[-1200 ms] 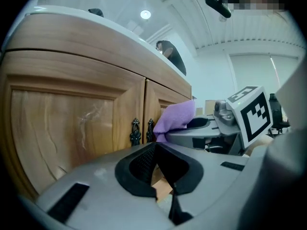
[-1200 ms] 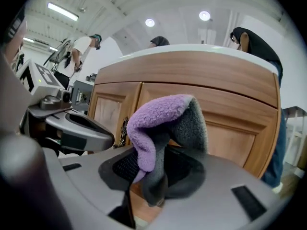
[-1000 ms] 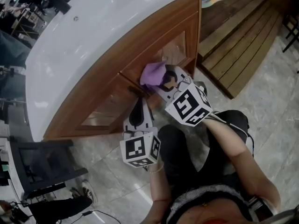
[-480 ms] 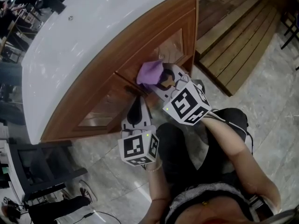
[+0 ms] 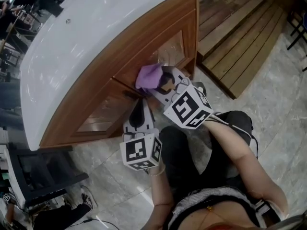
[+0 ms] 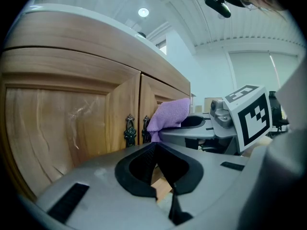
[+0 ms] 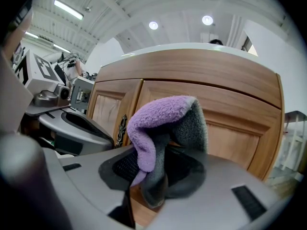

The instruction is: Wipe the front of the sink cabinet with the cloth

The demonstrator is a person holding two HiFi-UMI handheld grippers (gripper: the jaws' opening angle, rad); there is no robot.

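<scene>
Seen from above, the right gripper (image 5: 162, 83) grips a folded purple-and-grey fleecy cloth (image 7: 163, 123). Its jaws are clenched on the lower folds so the padded top bulges forward onto the brown wooden sink cabinet front (image 5: 180, 16). The cloth presses on the right-hand door (image 7: 230, 143), just beside the dark ornate metal door handles (image 6: 129, 130). This grip likely keeps soft fabric, not plastic, on the wood. The left gripper (image 6: 160, 176) hangs lower with its jaws closed on nothing, probably parked out of the way. Compared with a second ago, the cloth sits slightly nearer the handles, and the left gripper has hardly moved.
</scene>
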